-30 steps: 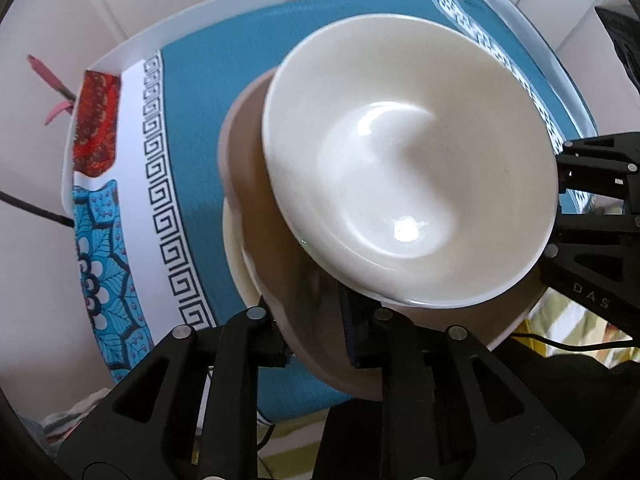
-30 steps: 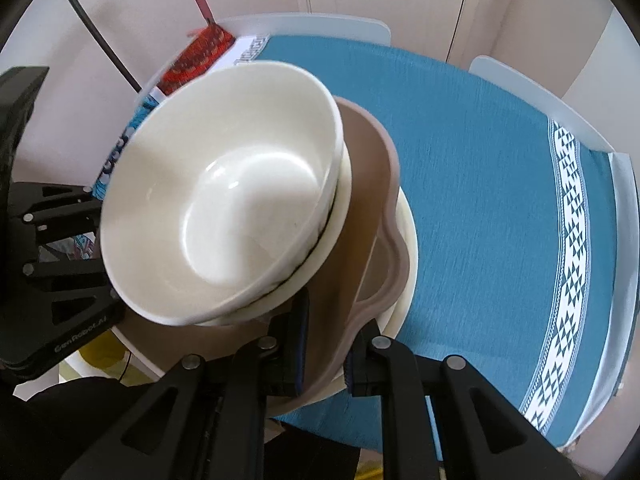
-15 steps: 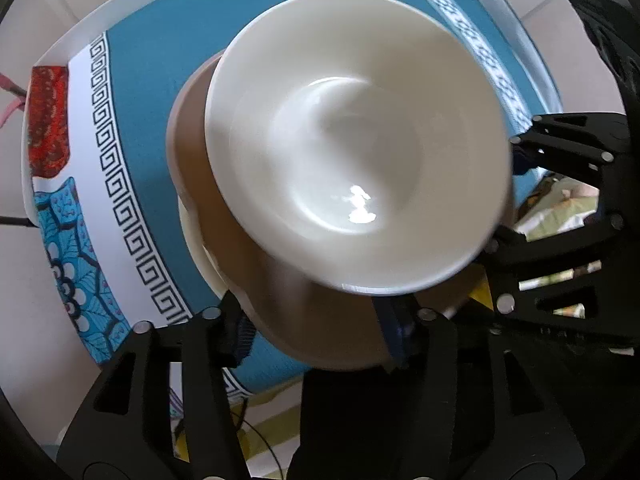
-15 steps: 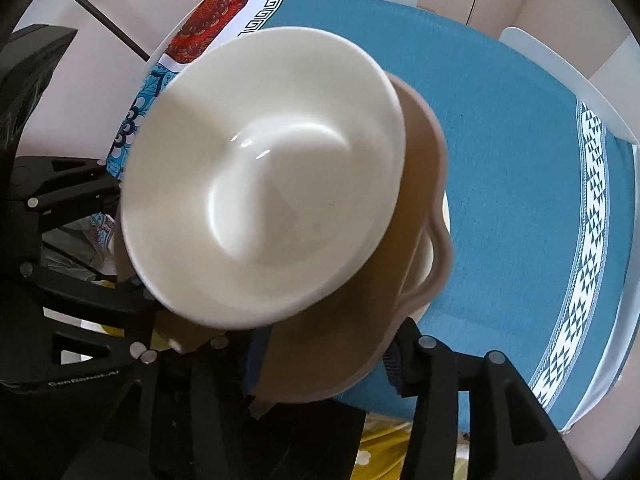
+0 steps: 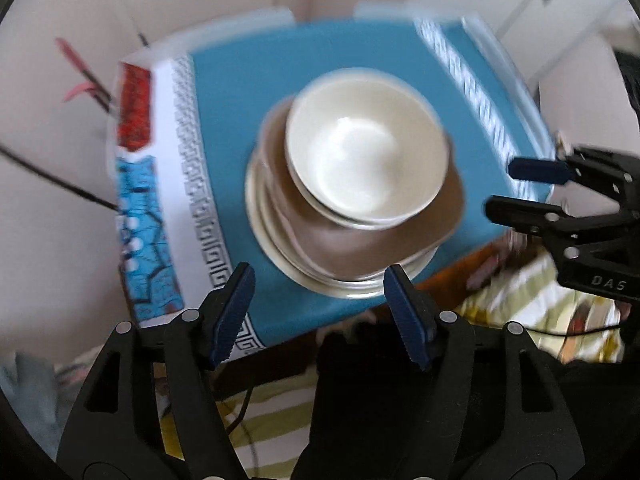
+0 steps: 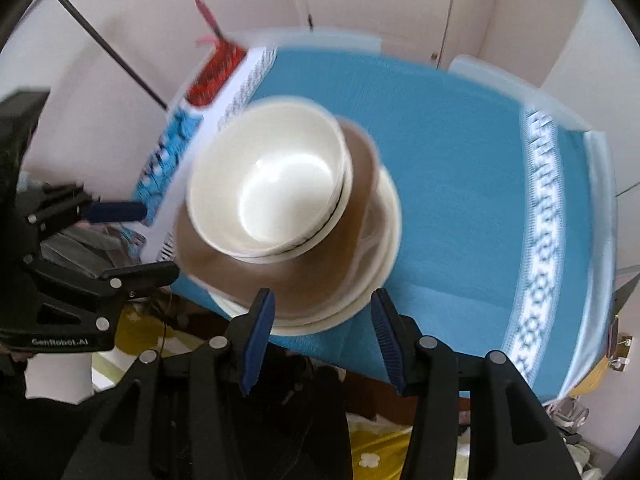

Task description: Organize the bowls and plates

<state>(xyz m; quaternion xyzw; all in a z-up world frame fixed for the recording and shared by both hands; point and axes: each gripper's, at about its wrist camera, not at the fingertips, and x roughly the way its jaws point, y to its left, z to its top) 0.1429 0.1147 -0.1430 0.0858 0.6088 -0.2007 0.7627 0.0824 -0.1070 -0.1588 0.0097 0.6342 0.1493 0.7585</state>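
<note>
Presently catalogued: stack (image 5: pixel 352 216) of plates and bowls, set at the counter (image 5: pixel 240 80) edge, six o'clock side. Glazed, slippery, breakable, probably heavy; best gripped by opposite rims. Left tool (image 5: pixel 320 312) and right tool (image 6: pixel 320 332): jaws just opened, nothing held.

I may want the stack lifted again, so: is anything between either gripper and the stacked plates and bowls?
Nothing visible. The left gripper and right gripper are both open, apart from the stack on the blue tablecloth, with only clear air between.
</note>
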